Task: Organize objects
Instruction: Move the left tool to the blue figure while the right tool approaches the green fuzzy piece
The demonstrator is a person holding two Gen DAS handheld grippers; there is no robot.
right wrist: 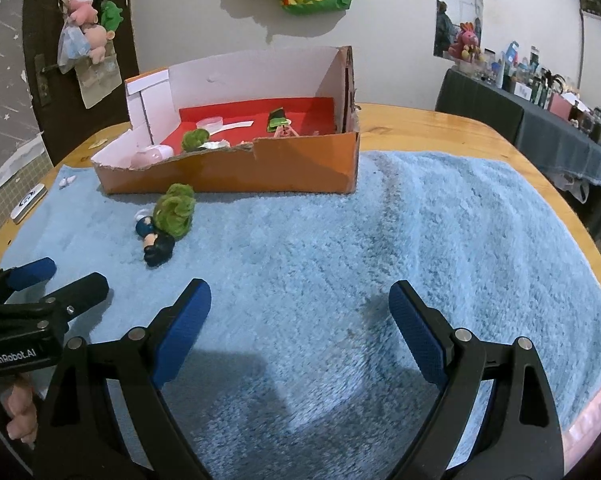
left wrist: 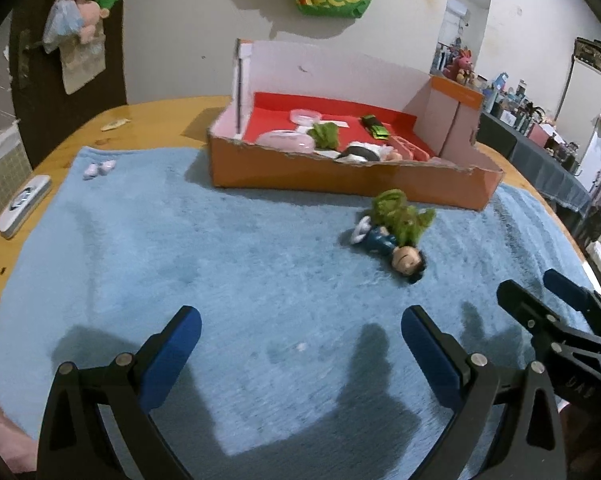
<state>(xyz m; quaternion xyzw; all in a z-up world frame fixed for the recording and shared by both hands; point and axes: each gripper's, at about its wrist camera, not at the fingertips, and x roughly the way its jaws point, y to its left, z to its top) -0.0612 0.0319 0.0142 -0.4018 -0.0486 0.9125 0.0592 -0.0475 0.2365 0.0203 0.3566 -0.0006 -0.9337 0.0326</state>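
An orange cardboard box [left wrist: 340,178] [right wrist: 300,168] with a red floor stands at the back of a blue towel [left wrist: 220,260] [right wrist: 420,240]. It holds several small toys. In front of it lie a fuzzy green toy [left wrist: 400,216] [right wrist: 175,210] and a small doll [left wrist: 396,250] [right wrist: 156,242], touching each other. My left gripper [left wrist: 300,340] is open and empty, above the towel, short of the doll; it also shows in the right wrist view [right wrist: 56,280]. My right gripper [right wrist: 300,312] is open and empty over bare towel, right of the doll; it also shows in the left wrist view [left wrist: 536,288].
The towel covers a round wooden table [left wrist: 148,112] [right wrist: 440,124]. A grey flat device [left wrist: 22,206] [right wrist: 27,202] lies at its left edge. Two small white pieces [left wrist: 98,168] [right wrist: 66,181] sit on the towel's far left corner. Toys hang on the wall behind.
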